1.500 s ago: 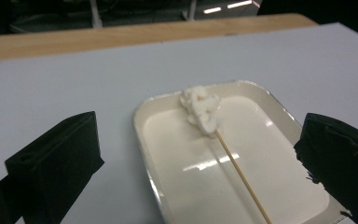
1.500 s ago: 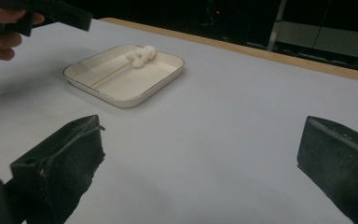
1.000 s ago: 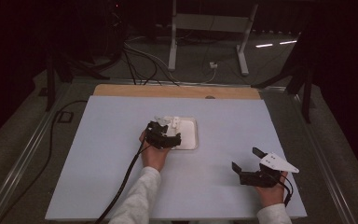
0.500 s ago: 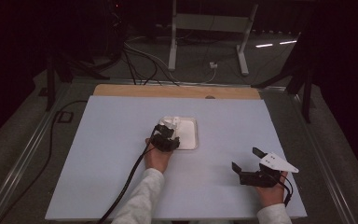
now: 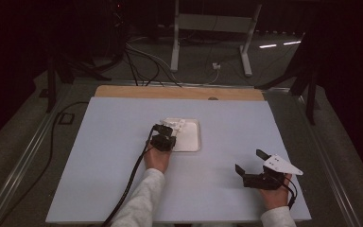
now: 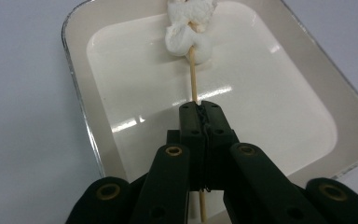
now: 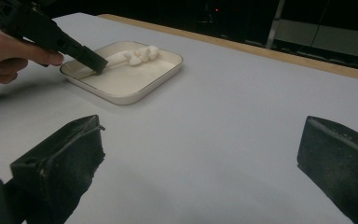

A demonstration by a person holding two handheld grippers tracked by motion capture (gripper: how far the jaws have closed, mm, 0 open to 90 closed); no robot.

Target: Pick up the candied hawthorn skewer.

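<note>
A white rectangular tray (image 5: 191, 142) lies at the middle of the pale blue table. In it rests a thin wooden skewer (image 6: 193, 79) with white marshmallows (image 6: 189, 28) at its far end. My left gripper (image 6: 201, 109) reaches over the tray's near rim (image 6: 74, 79). Its jaws have just been closing and now pinch the skewer's stick below the marshmallows. The right gripper view has the same grip (image 7: 98, 63) at the tray (image 7: 135, 79). My right gripper (image 5: 249, 161) rests near the table's front right, open with nothing between its fingers (image 7: 200, 135).
A wooden strip (image 5: 179, 92) runs along the table's far edge. Beyond it stand a metal frame (image 5: 212, 28) and cables on the dark floor. A black cable (image 5: 132, 175) trails from the left gripper toward the front edge.
The left gripper's jaws have come together over the tray, closing on the skewer. Neither hand has shifted, and the right gripper stays as it was.
</note>
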